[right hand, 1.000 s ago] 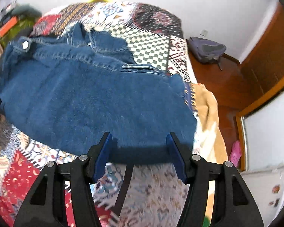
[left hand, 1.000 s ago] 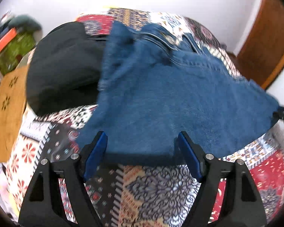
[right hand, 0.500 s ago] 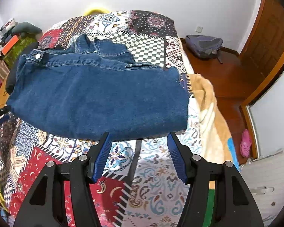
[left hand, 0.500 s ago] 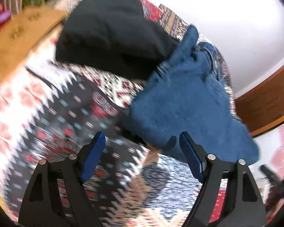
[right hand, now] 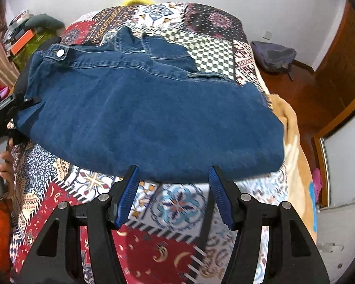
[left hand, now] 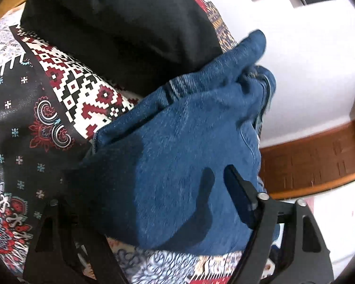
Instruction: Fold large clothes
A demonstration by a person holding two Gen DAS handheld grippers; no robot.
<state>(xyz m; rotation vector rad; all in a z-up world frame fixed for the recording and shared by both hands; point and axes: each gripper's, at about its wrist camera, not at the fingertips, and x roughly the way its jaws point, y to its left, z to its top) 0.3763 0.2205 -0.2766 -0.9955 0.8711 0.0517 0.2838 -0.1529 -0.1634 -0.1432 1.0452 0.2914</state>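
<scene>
Your folded denim garment [right hand: 153, 116] lies flat on the patchwork bedspread [right hand: 208, 52], its waistband button toward the far left corner. Your right gripper [right hand: 174, 189] is spread wide and holds nothing, fingertips just at the near fold edge. Your left gripper [left hand: 153, 189] sits at the garment's left end, denim [left hand: 182, 165] between its spread fingers; whether it grips, you cannot tell. A black garment [left hand: 120, 30] lies beside.

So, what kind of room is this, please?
Most likely a bedroom in a home. The jeans lie on a bed with a patchwork cover. A backpack sits on the wooden floor beside it, and a wooden door is close by.
</scene>
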